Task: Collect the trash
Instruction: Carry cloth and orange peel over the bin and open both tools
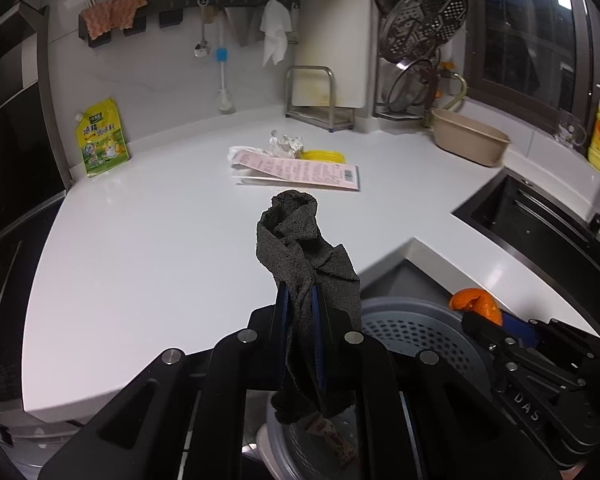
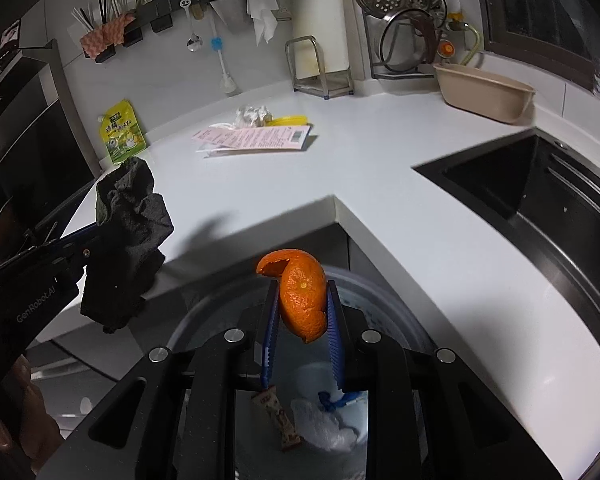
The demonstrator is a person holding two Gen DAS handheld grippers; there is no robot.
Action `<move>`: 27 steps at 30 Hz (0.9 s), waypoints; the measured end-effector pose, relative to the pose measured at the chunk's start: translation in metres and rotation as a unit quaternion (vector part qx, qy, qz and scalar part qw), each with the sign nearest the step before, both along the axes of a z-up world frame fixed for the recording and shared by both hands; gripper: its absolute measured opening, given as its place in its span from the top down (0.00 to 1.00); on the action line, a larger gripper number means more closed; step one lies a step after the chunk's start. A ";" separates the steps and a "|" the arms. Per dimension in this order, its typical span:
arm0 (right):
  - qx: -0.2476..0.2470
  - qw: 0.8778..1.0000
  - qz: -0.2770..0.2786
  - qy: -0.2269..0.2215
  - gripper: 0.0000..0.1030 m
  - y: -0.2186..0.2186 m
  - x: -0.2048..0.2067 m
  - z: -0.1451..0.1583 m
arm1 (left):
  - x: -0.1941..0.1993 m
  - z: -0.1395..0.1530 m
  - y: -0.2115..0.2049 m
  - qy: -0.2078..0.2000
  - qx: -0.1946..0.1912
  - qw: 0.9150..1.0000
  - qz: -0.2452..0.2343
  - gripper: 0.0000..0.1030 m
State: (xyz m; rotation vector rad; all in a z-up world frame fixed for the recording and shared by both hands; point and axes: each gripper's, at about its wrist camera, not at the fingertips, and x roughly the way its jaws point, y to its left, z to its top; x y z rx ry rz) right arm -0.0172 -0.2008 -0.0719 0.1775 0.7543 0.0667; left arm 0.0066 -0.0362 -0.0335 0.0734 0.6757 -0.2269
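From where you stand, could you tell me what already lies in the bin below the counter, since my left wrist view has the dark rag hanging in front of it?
Observer: Through the right gripper I see a crumpled white plastic bag inside the bin.
Operator: Thank you. Anything beside it?
Observer: Yes, a small snack wrapper lies left of the bag.
Operator: And how does the orange peel sit in the right gripper?
Observer: The orange peel is pinched between both blue pads, directly above the bin's opening.

Crumpled dark rag + orange peel, both claw-held
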 end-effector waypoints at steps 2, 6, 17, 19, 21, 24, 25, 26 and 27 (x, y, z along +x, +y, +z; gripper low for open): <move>-0.001 1.000 0.000 0.005 0.79 -0.002 -0.010 -0.005 | -0.009 -0.002 -0.005 0.002 -0.003 1.000 -0.006 0.89; -0.002 1.000 0.006 0.016 0.79 -0.005 -0.026 -0.015 | -0.025 -0.010 -0.013 0.004 -0.004 1.000 -0.015 0.89; 0.005 0.999 0.020 0.034 0.79 -0.007 -0.045 -0.034 | -0.041 -0.044 -0.021 0.047 -0.007 0.999 -0.023 0.89; 0.005 0.999 0.021 0.037 0.79 -0.008 -0.046 -0.036 | -0.041 -0.048 -0.021 0.053 -0.005 0.998 -0.021 0.89; 0.006 0.999 0.021 0.040 0.79 -0.008 -0.045 -0.038 | -0.041 -0.051 -0.021 0.058 -0.004 0.998 -0.020 0.89; 0.008 0.999 0.020 0.041 0.79 -0.008 -0.045 -0.040 | -0.040 -0.053 -0.021 0.062 -0.004 0.998 -0.019 0.89; 0.008 0.999 0.019 0.041 0.79 -0.008 -0.045 -0.040 | -0.040 -0.053 -0.021 0.062 -0.003 0.998 -0.019 0.89; 0.008 0.999 0.019 0.041 0.79 -0.008 -0.045 -0.040 | -0.040 -0.054 -0.021 0.062 -0.003 0.998 -0.019 0.89; 0.008 0.999 0.019 0.042 0.79 -0.008 -0.045 -0.041 | -0.040 -0.054 -0.020 0.063 -0.004 0.998 -0.019 0.89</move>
